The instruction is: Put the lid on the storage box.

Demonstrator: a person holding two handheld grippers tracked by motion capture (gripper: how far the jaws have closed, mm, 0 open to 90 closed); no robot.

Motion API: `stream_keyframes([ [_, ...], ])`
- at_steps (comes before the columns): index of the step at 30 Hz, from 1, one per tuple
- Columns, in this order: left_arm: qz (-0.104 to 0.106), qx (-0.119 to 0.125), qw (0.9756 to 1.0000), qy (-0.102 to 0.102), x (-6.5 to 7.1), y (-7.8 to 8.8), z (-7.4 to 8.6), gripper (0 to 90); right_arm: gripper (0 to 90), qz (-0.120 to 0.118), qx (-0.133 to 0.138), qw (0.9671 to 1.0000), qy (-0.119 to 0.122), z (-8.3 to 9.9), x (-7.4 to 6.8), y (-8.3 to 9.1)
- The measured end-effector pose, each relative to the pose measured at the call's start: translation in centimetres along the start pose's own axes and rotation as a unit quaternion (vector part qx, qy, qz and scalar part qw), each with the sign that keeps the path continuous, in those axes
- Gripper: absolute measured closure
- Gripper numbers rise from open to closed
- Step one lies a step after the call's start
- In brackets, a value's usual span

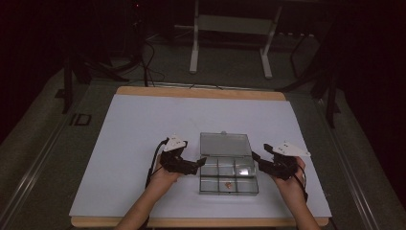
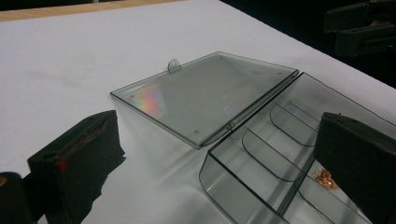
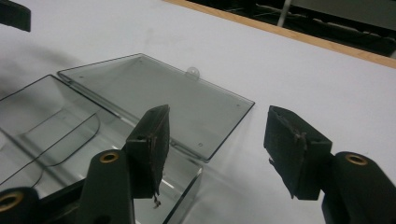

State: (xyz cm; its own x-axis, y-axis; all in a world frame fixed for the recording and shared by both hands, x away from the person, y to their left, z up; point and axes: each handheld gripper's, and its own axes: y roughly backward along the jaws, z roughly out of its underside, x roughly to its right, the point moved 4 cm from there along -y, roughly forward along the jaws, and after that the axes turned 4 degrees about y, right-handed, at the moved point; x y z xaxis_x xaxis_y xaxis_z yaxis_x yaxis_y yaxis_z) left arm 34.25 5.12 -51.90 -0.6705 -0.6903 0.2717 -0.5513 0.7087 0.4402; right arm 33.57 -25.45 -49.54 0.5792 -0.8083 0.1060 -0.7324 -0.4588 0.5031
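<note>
Two grippers are flanking the clear compartment box (image 1: 228, 177), which is lying open near the front middle of the white table (image 1: 124, 143). You are holding the left gripper (image 1: 197, 164) with its jaws spread across the box's left wall, pinching nothing. You are holding the right gripper (image 1: 256, 159) with its jaws spread at the box's right corner, gripping nothing. The lid (image 1: 225, 144) is lying flat behind the box. A small coppery piece (image 1: 228, 183) is sitting in a front compartment.

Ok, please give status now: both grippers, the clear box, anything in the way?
Left gripper open, right gripper open, flanking clear box. Lid flat open. Small copper bits inside. Nothing in the way.
</note>
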Motion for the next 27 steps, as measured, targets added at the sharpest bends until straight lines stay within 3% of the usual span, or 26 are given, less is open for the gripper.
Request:
stream_keyframes([
  [8, 0.007, -0.001, 0.9997, 0.023, -0.1, -0.8, -1.1, 1.4, 41.6, 0.003, -0.009, 1.0, -0.003, -0.5, 0.5, -1.3],
  [15, 0.004, -0.005, 0.9996, 0.029, -0.5, -1.9, -2.0, 1.4, 42.6, 0.008, -0.024, 0.9996, -0.011, -0.7, 1.0, -2.7],
  [17, 0.004, -0.009, 0.9996, 0.028, -0.6, -2.3, -2.2, 1.4, 43.8, -0.005, -0.03, 0.9994, -0.013, -0.6, 1.0, -3.1],
  [20, -0.001, -0.016, 0.9994, 0.029, -0.8, -3.0, -2.4, 4.7, 44.7, -0.006, -0.041, 0.999, -0.014, -0.4, 1.1, -3.8],
  [24, -0.016, -0.016, 0.9979, 0.061, -1.6, -3.9, -2.6, 13.2, 45.1, -0.01, -0.049, 0.9986, -0.02, -0.1, 1.1, -4.5],
  [27, -0.027, -0.033, 0.995, 0.09, -2.3, -4.4, -2.5, 15.4, 45.0, -0.013, -0.053, 0.9982, -0.025, 0.0, 1.2, -4.9],
])
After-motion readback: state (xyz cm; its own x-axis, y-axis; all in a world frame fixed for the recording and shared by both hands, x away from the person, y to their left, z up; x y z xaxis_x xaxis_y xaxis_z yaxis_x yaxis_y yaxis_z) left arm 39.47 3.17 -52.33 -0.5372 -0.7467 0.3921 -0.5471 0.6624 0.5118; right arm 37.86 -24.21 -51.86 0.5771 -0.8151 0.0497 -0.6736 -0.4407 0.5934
